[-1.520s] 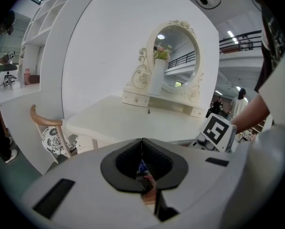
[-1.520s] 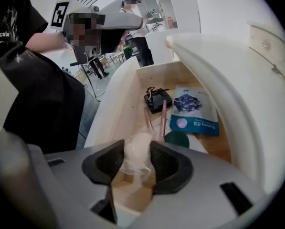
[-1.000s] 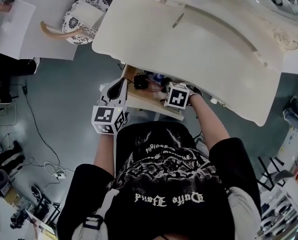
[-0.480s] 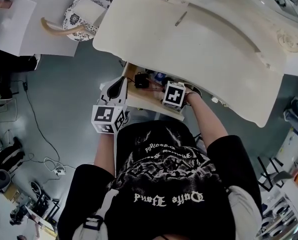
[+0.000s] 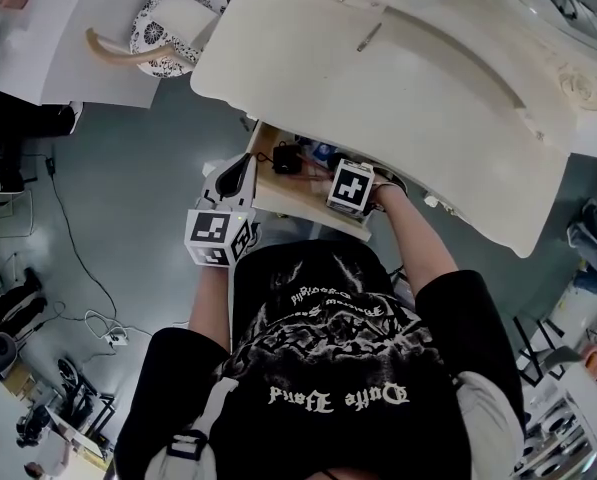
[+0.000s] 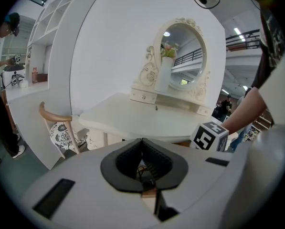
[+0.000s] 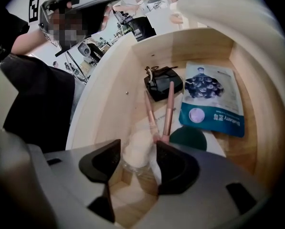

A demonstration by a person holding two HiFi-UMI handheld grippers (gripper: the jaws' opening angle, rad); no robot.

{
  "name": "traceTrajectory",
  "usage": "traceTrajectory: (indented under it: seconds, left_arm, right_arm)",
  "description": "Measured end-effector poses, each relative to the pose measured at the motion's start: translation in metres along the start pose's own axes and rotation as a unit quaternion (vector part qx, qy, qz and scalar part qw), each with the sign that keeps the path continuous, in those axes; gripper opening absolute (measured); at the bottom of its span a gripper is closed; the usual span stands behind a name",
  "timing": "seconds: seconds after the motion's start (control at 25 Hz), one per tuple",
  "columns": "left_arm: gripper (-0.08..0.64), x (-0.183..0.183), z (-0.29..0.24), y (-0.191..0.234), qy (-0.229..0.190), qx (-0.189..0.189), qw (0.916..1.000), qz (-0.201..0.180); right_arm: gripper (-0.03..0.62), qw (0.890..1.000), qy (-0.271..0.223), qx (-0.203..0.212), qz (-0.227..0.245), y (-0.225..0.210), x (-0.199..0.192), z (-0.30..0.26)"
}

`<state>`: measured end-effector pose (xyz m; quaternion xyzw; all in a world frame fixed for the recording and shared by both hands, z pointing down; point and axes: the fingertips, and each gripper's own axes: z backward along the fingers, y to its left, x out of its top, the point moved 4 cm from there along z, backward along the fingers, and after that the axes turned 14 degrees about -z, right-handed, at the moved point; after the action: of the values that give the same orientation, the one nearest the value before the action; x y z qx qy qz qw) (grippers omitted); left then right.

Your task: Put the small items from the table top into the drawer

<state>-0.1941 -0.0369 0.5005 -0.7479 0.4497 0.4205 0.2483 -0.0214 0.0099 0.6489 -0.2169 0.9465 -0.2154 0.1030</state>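
Observation:
The wooden drawer [image 5: 300, 208] stands pulled out under the white table top [image 5: 408, 88]. My right gripper [image 7: 137, 147] reaches down into it; in the head view only its marker cube [image 5: 353, 186] shows. A small clear jar with a white top [image 7: 133, 157] stands on the drawer floor between the right jaws, which have just been opening and no longer press on it. Beyond it lie two pink brushes [image 7: 168, 111], a black item [image 7: 162, 82], a blue sachet [image 7: 213, 99] and a dark green round thing [image 7: 187, 137]. My left gripper [image 6: 142, 141] hovers shut and empty at the drawer's left front corner [image 5: 244, 168].
A thin dark stick [image 5: 370, 36] and other small bits lie on the table top. A carved mirror [image 6: 180, 56] stands at its back. A wooden chair with a patterned cushion [image 5: 168, 28] is to the left. Cables lie on the grey floor [image 5: 108, 328].
The right gripper's marker cube has turned a little inside the drawer. The left gripper has kept its place.

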Motion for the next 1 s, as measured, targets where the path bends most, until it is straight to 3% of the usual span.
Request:
traceTrajectory:
  seconds: [0.32, 0.72, 1.0]
  left_arm:
    - [0.015, -0.001, 0.001, -0.003, -0.004, -0.002, 1.0, 0.005]
    - [0.015, 0.003, 0.0, -0.006, -0.019, -0.011, 0.9998, 0.002]
    - [0.015, 0.01, -0.002, -0.006, -0.03, -0.02, 0.9993, -0.001]
  right_arm:
    - [0.264, 1.0, -0.006, -0.01, -0.025, -0.006, -0.007, 0.006]
    - [0.273, 0.995, -0.081, -0.016, -0.051, 0.002, 0.006, 0.034]
    - [0.275, 0.984, -0.151, -0.006, -0.097, 0.012, 0.01, 0.059]
